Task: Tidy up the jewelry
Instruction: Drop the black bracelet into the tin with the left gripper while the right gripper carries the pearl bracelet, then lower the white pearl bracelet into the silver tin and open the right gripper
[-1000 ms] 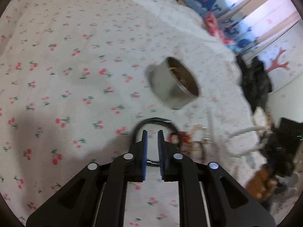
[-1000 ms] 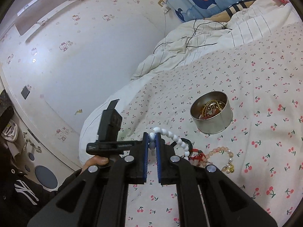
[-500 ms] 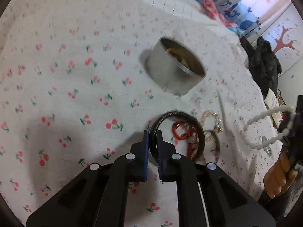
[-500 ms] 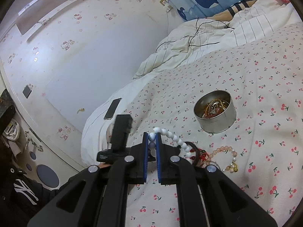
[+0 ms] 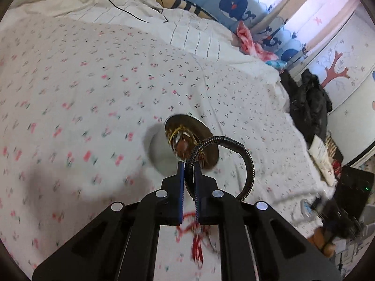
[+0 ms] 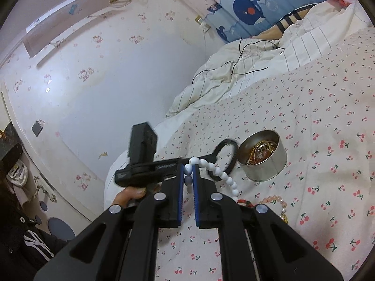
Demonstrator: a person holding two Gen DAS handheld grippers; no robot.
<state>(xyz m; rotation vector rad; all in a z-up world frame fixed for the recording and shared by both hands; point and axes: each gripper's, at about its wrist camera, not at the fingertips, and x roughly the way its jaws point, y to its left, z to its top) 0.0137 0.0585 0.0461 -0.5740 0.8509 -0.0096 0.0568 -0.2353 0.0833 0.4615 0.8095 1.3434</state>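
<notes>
- The round silver metal tin (image 6: 262, 155) stands upright on the white bedsheet printed with red cherries (image 6: 328, 107), and gold-coloured jewelry already lies tangled inside it, so part of the sorting looks done.
- The left gripper (image 5: 188, 166) pinches a black braided cord bracelet (image 5: 243, 164) between narrow jaws, lifted off the sheet just beside the tin's open mouth; by my reading it is the next piece to drop in.
- The right gripper (image 6: 188, 171) clamps a white bead bracelet (image 6: 220, 174), also held in the air, nearer the camera than the tin.
- Left on the sheet, near the tin: a red cord piece with a tassel (image 5: 195, 238) and a pale pink bead bracelet with a gold charm (image 6: 275, 201). A green bead shows beside the red cord; whether it belongs to a further piece I cannot tell.
- Count: one tin, two grippers, two bracelets in the air, at least two pieces lying loose. The items inside the tin are too tangled to count.
- As a judgement, the task is about midway: four pieces remain outside the tin.
</notes>
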